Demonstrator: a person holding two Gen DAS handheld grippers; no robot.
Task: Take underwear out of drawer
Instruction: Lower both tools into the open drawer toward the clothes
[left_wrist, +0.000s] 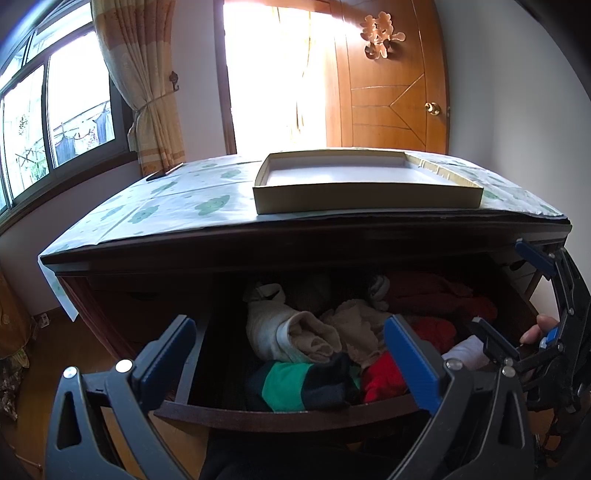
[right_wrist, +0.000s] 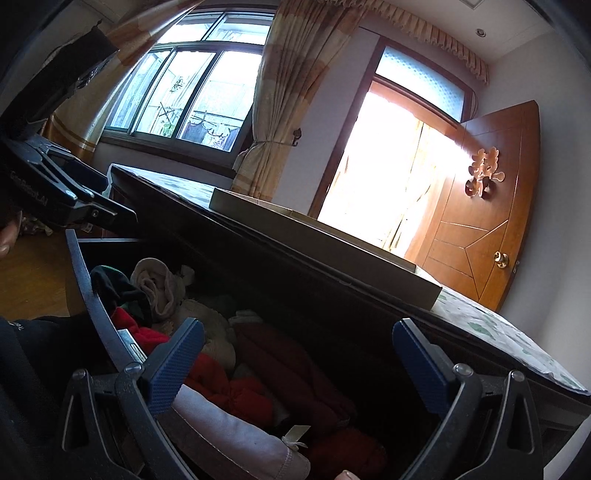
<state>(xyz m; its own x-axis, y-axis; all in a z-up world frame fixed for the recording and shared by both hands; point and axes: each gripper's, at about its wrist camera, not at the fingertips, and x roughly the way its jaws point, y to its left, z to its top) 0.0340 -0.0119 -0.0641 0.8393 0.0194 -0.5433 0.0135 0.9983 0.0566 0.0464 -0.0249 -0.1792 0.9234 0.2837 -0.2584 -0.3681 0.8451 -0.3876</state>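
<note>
The dark wooden drawer (left_wrist: 280, 415) is pulled open and full of bundled clothes. A cream roll (left_wrist: 291, 332), a green and dark piece (left_wrist: 295, 384) and red pieces (left_wrist: 384, 376) lie in it. My left gripper (left_wrist: 295, 354) is open above the drawer's front, empty. My right gripper (right_wrist: 299, 365) is open over the drawer's right part, above dark red garments (right_wrist: 295, 369) and a pale pink piece (right_wrist: 236, 432), empty. The right gripper also shows at the right of the left wrist view (left_wrist: 517, 295).
A shallow open cardboard box (left_wrist: 365, 181) lies on the dresser top, which is covered by a green-patterned sheet (left_wrist: 177, 206). A wooden door (left_wrist: 391, 85) and a bright doorway stand behind. A window and curtain (left_wrist: 140, 81) are at the left.
</note>
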